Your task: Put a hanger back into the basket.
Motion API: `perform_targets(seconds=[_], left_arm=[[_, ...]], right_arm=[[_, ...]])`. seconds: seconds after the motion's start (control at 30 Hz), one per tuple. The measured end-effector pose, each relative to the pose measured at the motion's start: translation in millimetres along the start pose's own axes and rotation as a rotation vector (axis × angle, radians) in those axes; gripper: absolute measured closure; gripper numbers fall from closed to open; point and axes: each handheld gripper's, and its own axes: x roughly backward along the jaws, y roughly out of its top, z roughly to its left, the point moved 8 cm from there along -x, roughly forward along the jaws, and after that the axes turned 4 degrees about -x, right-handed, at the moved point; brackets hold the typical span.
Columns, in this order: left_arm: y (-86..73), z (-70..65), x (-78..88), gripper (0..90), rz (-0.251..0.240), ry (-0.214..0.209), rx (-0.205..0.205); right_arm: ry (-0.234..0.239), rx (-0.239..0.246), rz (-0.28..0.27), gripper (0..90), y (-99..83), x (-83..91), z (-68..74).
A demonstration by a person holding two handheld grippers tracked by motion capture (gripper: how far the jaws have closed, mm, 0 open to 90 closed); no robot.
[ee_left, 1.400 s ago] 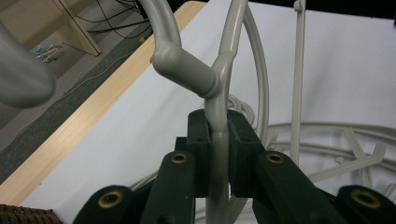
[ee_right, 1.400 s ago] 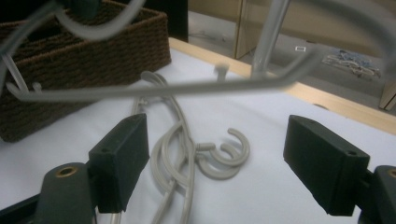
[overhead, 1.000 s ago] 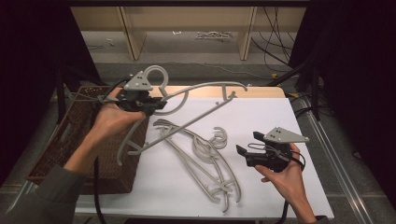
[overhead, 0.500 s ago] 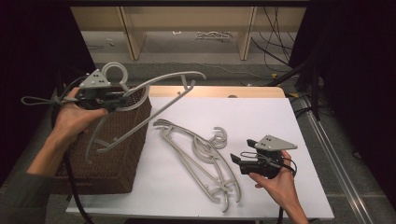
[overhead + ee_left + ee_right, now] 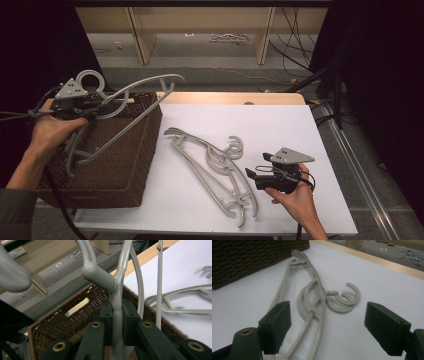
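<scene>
My left gripper (image 5: 92, 106) is shut on the neck of a grey plastic hanger (image 5: 131, 91), which hangs tilted over the brown wicker basket (image 5: 125, 165) at the table's left. In the left gripper view the two black pads (image 5: 106, 315) squeeze the hanger's stem (image 5: 116, 302) just below its hook. A pile of similar grey hangers (image 5: 216, 167) lies on the white tabletop (image 5: 280, 125). My right gripper (image 5: 252, 177) rests low at the front right beside that pile. Its jaws stand wide open (image 5: 332, 327) and aim at the hangers' hooks (image 5: 343, 298), with nothing between them.
The basket (image 5: 60, 327) has a handle slot in its far wall. A wooden strip (image 5: 235, 97) edges the table's far side, with shelving legs and cables on the floor beyond. Dark curtains stand at both sides.
My left hand has carried the hanger leftward from above the table's middle to above the basket, a little lower. The right hand has stayed almost still.
</scene>
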Motion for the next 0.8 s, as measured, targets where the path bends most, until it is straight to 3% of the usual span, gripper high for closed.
perform_targets(seconds=[0.1,0.13,0.17,0.27,0.33,0.43,0.8], left_arm=[[-11.5,5.2,-1.8,81.2,-0.010,0.016,0.048],[-14.0,7.2,-1.3,81.1,-0.001,0.019,0.034],[-20.6,9.2,-1.5,81.2,0.009,0.025,0.050],[-32.6,14.4,-1.1,81.2,0.036,0.033,0.048],[-39.6,17.5,-2.5,81.1,0.034,0.044,0.073],[-50.3,22.4,-1.5,81.1,0.068,0.055,0.079],[-79.3,33.9,-3.5,81.1,0.113,0.084,0.131]], right_arm=[[-0.003,0.000,0.002,22.6,-0.8,-0.4,-0.1],[-0.003,-0.001,0.000,22.6,-0.8,-0.2,0.0],[-0.003,-0.001,-0.001,22.6,-0.6,-0.2,0.0],[-0.002,-0.003,-0.006,22.6,-0.4,-0.1,0.1],[-0.005,-0.002,-0.002,22.6,-1.0,-0.5,-0.3],[-0.004,0.000,0.000,22.5,-1.3,-1.4,-0.3],[-0.005,-0.003,0.002,22.7,-2.1,-1.8,-1.2]])
